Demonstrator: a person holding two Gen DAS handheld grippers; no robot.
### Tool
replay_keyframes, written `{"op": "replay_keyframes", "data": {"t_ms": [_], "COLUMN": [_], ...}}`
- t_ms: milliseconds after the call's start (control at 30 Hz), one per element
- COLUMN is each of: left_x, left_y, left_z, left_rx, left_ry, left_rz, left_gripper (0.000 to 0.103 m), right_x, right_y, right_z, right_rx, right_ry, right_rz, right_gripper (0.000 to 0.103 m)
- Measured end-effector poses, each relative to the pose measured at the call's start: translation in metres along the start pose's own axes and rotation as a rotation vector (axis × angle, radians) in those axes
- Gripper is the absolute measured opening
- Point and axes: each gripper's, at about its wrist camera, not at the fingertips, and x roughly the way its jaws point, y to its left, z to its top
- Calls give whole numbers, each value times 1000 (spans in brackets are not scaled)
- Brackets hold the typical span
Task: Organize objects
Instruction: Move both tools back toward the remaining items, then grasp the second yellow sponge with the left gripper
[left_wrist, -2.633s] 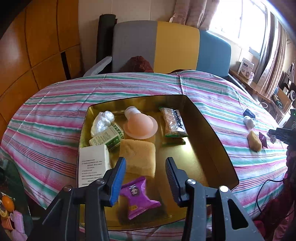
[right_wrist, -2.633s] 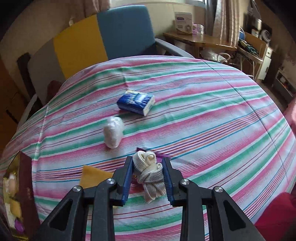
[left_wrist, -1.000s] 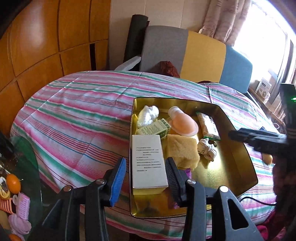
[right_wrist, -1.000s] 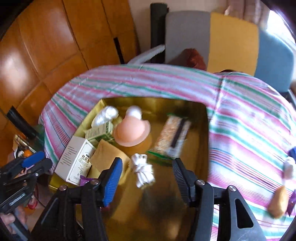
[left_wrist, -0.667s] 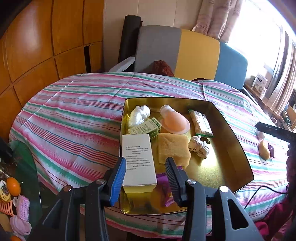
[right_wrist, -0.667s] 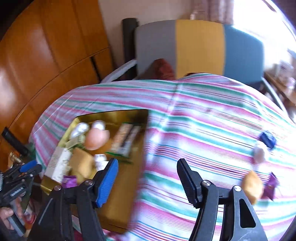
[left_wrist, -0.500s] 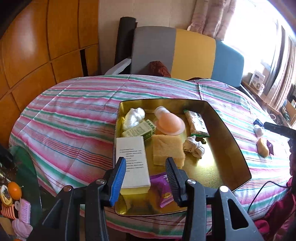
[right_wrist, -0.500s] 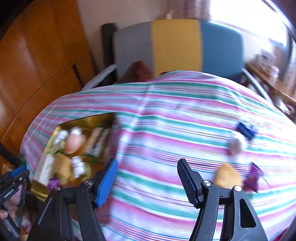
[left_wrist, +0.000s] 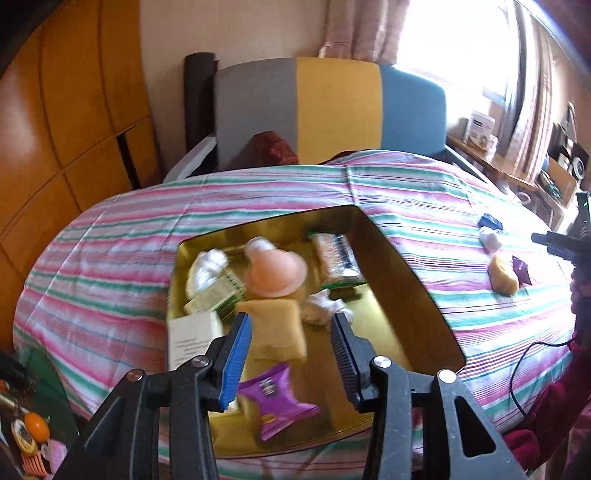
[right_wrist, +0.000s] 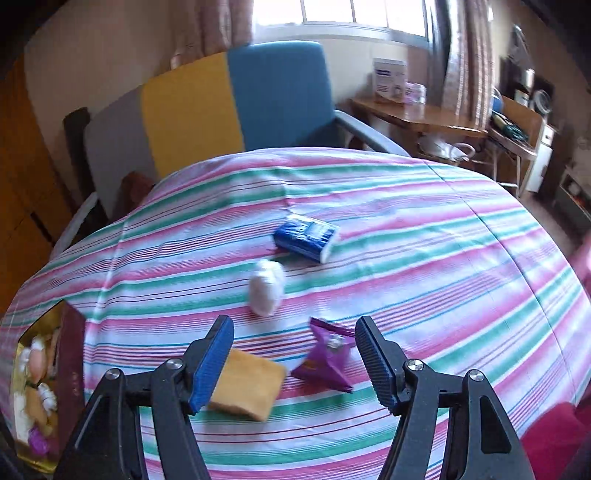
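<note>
In the left wrist view a gold tray (left_wrist: 402, 280) on the striped cloth holds a white rope bundle (left_wrist: 323, 308), a yellow sponge (left_wrist: 277, 332), a purple packet (left_wrist: 277, 402), a pink dome (left_wrist: 277, 271), boxes and a snack bar. My left gripper (left_wrist: 290, 363) hovers open above the tray's near end, holding nothing. The right wrist view shows my right gripper (right_wrist: 295, 358) open and empty over the cloth. Just beyond its fingertips lie a second yellow sponge (right_wrist: 247, 386) and a purple packet (right_wrist: 328, 360). Farther off are a white wad (right_wrist: 266, 291) and a blue tissue pack (right_wrist: 306, 238).
A grey, yellow and blue armchair (left_wrist: 332, 107) stands behind the round table. Wooden panels (left_wrist: 74, 129) line the left wall. A side table (right_wrist: 424, 118) with boxes stands at the right by the window. The tray's maroon outer wall (right_wrist: 72, 369) shows at the right view's left edge.
The right gripper let go of the white rope bundle in the tray, opened wider and swung right to the loose items on the cloth. The left gripper drifted along the tray, still open.
</note>
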Motion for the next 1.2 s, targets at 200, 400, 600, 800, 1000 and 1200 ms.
{"op": "replay_keyframes", "data": {"t_ms": [200, 400, 600, 800, 1000, 1200], "left_x": [6, 10, 16, 25, 41, 60], "left_y": [-41, -88, -133, -165, -191, -217], "left_z": [18, 33, 41, 43, 44, 46], "left_rx": [88, 174, 245, 299, 311, 295], "left_ry": [-8, -17, -11, 9, 55, 116], "left_rz": [-50, -113, -167, -210, -251, -311], "left_gripper": [44, 44, 44, 44, 44, 44], "right_x": [14, 14, 15, 15, 16, 14], "right_y": [-47, -53, -60, -68, -74, -86], "right_z": [1, -3, -5, -7, -7, -7], "right_rx": [230, 281, 319, 366, 395, 460], "right_ry": [63, 73, 83, 90, 95, 80], "right_rz": [20, 47, 61, 79, 83, 77], "right_gripper": [69, 72, 74, 75, 75, 75]}}
